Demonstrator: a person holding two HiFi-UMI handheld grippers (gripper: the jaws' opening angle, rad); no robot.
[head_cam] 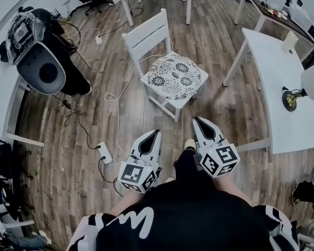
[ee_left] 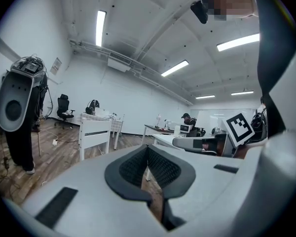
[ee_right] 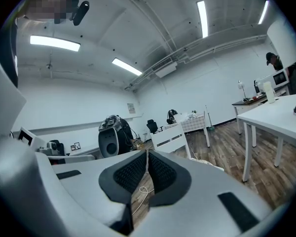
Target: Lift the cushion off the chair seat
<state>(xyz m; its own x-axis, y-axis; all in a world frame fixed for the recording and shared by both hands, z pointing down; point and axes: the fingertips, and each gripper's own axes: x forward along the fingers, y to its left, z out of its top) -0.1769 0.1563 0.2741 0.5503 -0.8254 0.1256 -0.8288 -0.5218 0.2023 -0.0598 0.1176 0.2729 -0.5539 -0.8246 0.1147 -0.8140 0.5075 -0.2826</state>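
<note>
Lying untouched on the chair (head_cam: 148,34) seat, the cushion (head_cam: 175,77) is not yet lifted. Left gripper (head_cam: 157,133) and right gripper (head_cam: 197,120) hang short of the chair, jaws pressed together, empty; reaching, gripping, lifting remain.

Chair (head_cam: 146,35) viewed steeply downward from head height, near-level views taken along left gripper (ee_left: 147,150) and right gripper (ee_right: 147,155), chair shared by all three, well ahead.

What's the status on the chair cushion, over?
Left gripper and right gripper shut, empty, short of the chair. Cushion flat on seat, untouched. Floor cable lies left of the approach.
</note>
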